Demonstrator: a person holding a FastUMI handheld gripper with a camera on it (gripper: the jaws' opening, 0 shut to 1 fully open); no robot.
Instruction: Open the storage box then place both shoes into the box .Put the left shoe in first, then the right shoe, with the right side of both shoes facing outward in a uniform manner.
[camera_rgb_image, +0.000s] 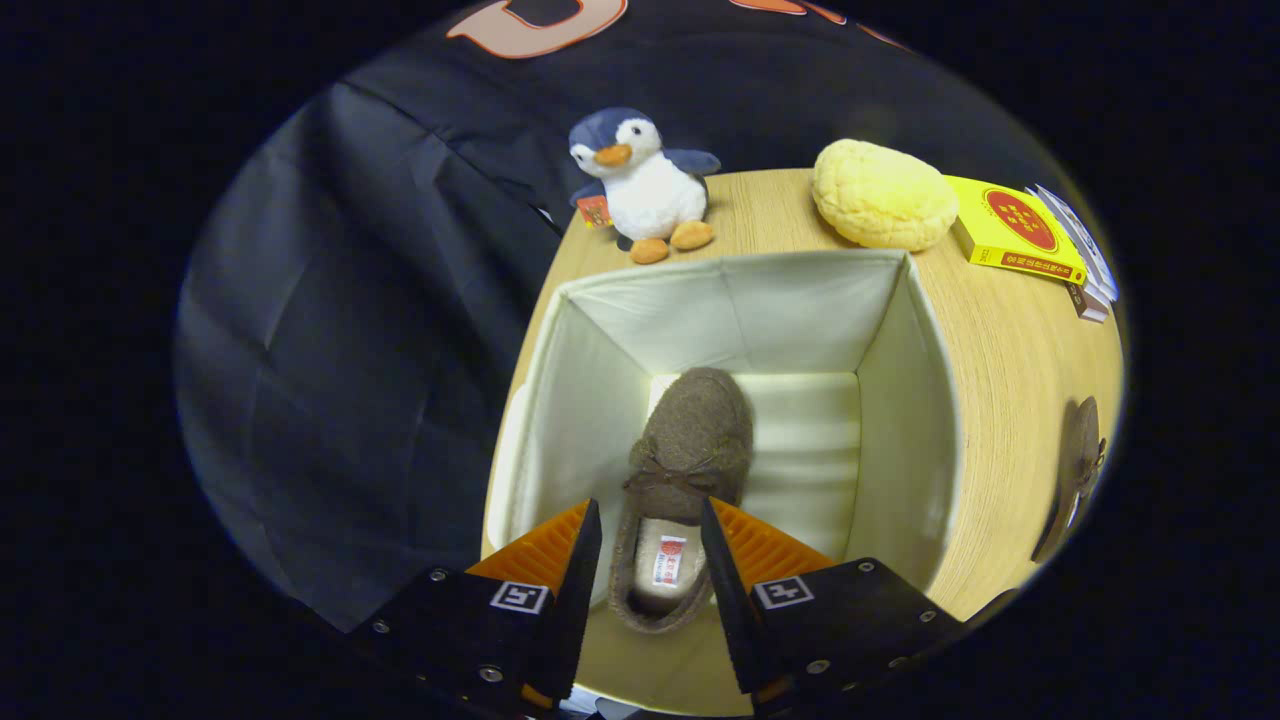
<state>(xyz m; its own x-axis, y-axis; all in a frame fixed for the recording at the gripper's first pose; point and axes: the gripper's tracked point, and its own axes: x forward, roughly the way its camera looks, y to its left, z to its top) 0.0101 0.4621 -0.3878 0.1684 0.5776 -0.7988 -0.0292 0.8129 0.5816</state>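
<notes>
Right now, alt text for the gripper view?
The gripper holds a brown slipper by its heel over the open white storage box. A second slipper lies on the wooden table beside the box, a penguin plush beyond.

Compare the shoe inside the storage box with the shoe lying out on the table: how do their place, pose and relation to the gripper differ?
The shoe in the box lies inside the open storage box, toe pointing away; the shoe on the table lies outside, beside the box's wall. The boxed shoe's heel sits between the fingers of the gripper; the table shoe lies off to the side, untouched. The boxed shoe shows its top and bow; the table shoe is seen edge-on. Both look brown and felt-like.
</notes>
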